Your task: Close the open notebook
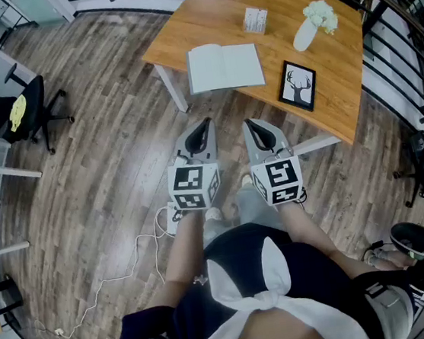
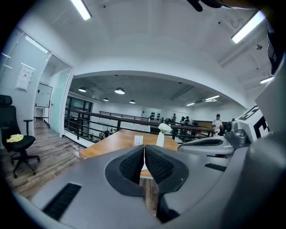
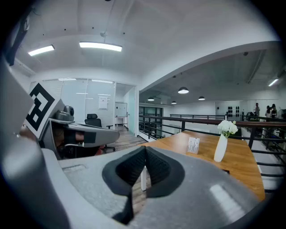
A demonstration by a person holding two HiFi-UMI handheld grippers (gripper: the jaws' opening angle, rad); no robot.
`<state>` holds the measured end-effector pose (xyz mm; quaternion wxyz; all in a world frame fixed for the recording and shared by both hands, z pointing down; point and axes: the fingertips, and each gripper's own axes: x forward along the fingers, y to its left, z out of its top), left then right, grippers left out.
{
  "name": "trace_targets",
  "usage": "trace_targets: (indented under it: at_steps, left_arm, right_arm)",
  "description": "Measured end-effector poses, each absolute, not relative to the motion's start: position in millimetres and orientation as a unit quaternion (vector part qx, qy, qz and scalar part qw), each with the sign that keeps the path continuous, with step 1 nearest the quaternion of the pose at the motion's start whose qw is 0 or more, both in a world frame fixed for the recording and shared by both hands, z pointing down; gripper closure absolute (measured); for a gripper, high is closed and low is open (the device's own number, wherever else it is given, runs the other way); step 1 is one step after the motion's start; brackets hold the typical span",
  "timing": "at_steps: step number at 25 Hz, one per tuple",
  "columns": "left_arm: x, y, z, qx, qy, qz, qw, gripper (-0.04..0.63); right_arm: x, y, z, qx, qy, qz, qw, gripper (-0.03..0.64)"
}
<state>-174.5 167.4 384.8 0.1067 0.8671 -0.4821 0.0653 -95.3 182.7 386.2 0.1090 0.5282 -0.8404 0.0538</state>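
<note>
Both tongs closed on nothing, left gripper (image 1: 203, 125) and right gripper (image 1: 253, 125) side by side over the wood floor (image 1: 104, 163) short of the table (image 1: 200, 13), where the open notebook (image 1: 225, 66) lies flat near the table's near edge, apart from both.

Wooden bench (image 1: 207, 4), white legs, on plank floor (image 1: 105, 170).

On the bench:
- white vase (image 1: 305, 37), upright, white flowers (image 1: 321, 15) in it
- small white card stand (image 1: 256, 20), near the vase, towards the far edge
- black-framed stag picture (image 1: 297, 85), lying flat near the front edge, apart from the vase

Black office chair (image 1: 13, 112) well off to the left, with a yellow item (image 1: 18, 110) on it.

Thin white cable (image 1: 125, 271) trails across the floor.

Dark railing (image 1: 402, 34) beyond the bench's right side.

Strip light (image 3: 100, 45) on the ceiling.

Distant people (image 2: 217, 121), too small to detail.
</note>
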Motion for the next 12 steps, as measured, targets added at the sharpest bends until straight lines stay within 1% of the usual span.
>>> trace_targets:
  at_steps: [4,12]
  left_arm:
    - [-160,149,384,0.865,-0.487,0.069,0.097,0.574]
    - [-134,123,391,0.852,-0.506,0.066,0.113,0.574]
  right_arm:
    - [-71,162,386,0.54,-0.834,0.051,0.099,0.62]
    - [-46,128,386,0.519,-0.849,0.052,0.089,0.618]
